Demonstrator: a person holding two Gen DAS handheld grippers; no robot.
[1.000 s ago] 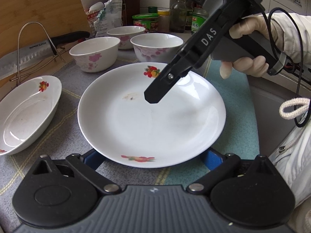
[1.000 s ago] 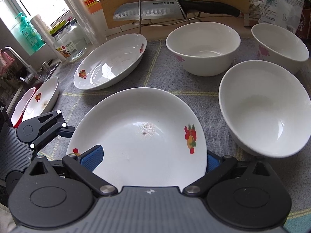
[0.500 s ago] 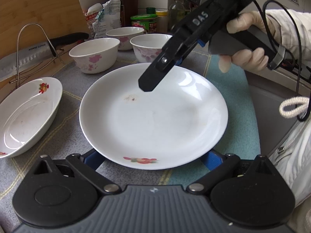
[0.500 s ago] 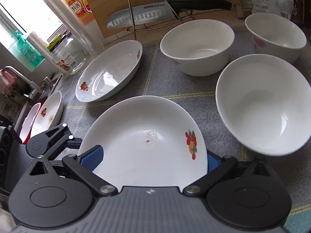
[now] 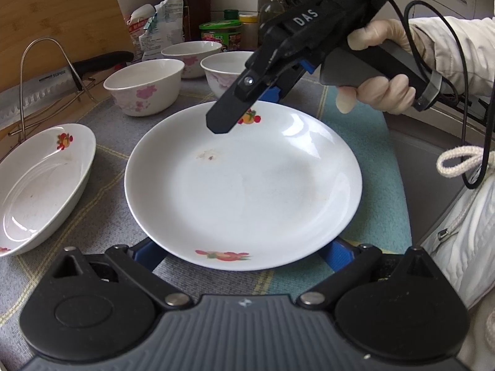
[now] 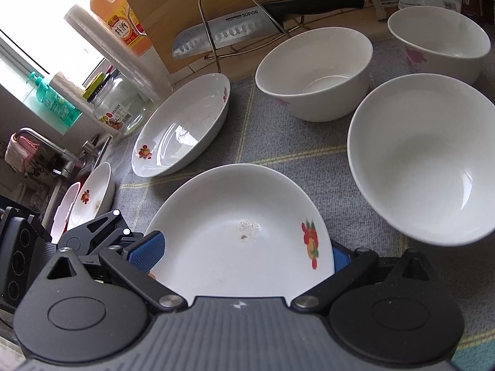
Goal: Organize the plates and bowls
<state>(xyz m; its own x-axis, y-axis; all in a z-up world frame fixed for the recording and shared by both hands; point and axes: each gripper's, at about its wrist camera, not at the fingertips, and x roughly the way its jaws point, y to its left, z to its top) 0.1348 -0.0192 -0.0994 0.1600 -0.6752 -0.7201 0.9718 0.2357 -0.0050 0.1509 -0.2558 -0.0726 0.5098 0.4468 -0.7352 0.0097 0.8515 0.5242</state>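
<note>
A white round plate with fruit prints lies on the grey mat, right in front of my left gripper. That gripper is open wide, and the plate's near rim hides its blue fingertips. My right gripper, held by a gloved hand, hangs open just above the plate's far rim without touching it. In the right wrist view the same plate sits between the wide-apart blue pads of the right gripper. The left gripper shows at the lower left.
A deep oval dish lies left of the plate. Three flowered bowls stand behind it. A knife rests on a wire rack by the cutting board. Two more dishes lean by the sink. Bottles and jars line the back.
My right gripper has rolled and drifted from over the plate's middle back toward its far rim. The left gripper and the plate have stayed put.
</note>
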